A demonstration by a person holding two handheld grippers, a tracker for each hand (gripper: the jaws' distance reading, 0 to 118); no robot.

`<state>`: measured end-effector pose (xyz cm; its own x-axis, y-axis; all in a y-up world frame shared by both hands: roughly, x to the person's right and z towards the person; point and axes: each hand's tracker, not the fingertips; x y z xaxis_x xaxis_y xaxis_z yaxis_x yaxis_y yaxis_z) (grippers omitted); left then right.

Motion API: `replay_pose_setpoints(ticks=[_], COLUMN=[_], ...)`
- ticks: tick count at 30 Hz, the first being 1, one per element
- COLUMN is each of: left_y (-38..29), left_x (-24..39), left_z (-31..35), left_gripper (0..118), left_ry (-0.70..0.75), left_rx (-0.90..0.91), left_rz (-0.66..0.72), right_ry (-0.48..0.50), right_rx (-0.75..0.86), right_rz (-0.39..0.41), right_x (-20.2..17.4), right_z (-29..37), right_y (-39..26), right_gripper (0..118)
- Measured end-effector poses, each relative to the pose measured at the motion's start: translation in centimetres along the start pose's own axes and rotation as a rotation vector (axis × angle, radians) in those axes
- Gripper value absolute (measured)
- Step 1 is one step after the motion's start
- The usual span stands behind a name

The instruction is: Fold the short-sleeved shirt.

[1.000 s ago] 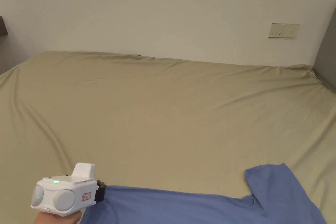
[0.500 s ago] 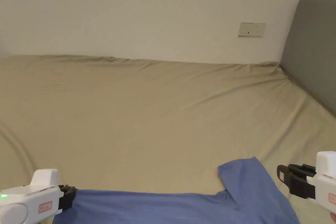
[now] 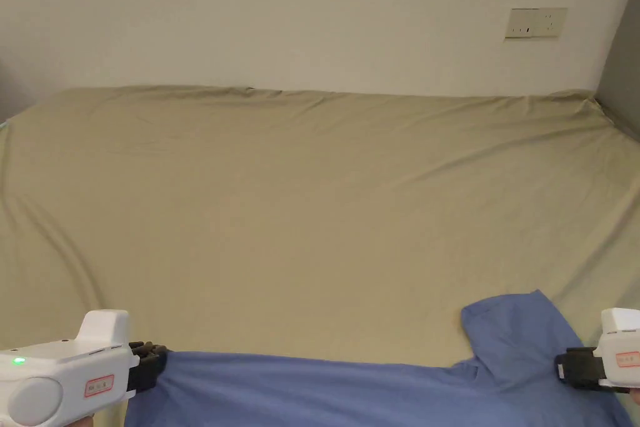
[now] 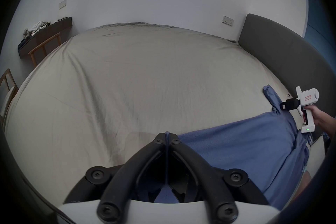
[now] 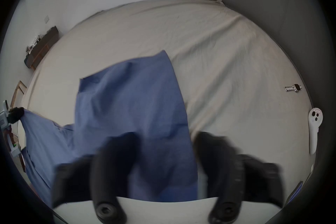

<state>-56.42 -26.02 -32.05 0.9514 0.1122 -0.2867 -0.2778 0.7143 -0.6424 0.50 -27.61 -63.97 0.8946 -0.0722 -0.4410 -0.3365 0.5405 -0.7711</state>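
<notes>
Soft, even light filled the room, with no glare and only faint shadows in the creases of the bedsheet (image 3: 312,197). The head view was sharp and undistorted. Both gripper views were fisheye, bowed at the edges and ringed by black vignette. The right gripper's (image 5: 165,153) own jaws smeared with motion blur at lower centre.

Shirt (image 3: 350,391) on bed (image 3: 312,209) near edge; headboard (image 4: 283,57) right; wall (image 3: 281,15) behind.

Blue shirt (image 3: 350,387) cut off by the head view's bottom edge; right tongs (image 5: 164,153) motion-blurred.
</notes>
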Motion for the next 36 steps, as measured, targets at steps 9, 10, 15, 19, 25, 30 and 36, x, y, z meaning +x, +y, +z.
replay_pose_setpoints(ticks=[9, 10, 15, 19, 25, 30, 36], left_y=[0.9, 1.0, 1.2, 0.4, -5.0, -10.8, -17.5], left_x=[1.3, 1.2, 1.3, 2.0, 2.8, 2.6, 2.9], left_z=[1.2, 1.6, 5.8, 11.4, 19.6, 22.8, 20.3], left_gripper=[0, 0, 0, 0, 0, 0, 0], left_ry=[-0.009, -0.003, -0.015, -0.048, -0.088, -0.11, -0.094], left_rx=[0.032, 0.038, 0.074, 0.113, 0.119, 0.097, 0.027], left_rz=[0.011, -0.001, -0.001, -0.02, -0.067, -0.071, -0.023], right_ry=[0.085, 0.07, 0.142, 0.212, 0.256, 0.242, 0.186], right_rx=[0.092, 0.102, 0.223, 0.298, 0.327, 0.272, 0.152], right_rz=[-0.093, -0.091, -0.079, -0.086, -0.048, -0.047, -0.072], right_x=[3.8, -1.7, -3.4, -3.9, -4.7, -4.2, -4.7], right_z=[1.6, 4.8, 11.6, 18.4, 26.4, 27.3, 22.5], right_y=[-1.7, -0.3, -1.8, -5.0, -13.9, -20.7, -26.4], right_gripper=[4, 4, 4, 4, 4, 4, 4])
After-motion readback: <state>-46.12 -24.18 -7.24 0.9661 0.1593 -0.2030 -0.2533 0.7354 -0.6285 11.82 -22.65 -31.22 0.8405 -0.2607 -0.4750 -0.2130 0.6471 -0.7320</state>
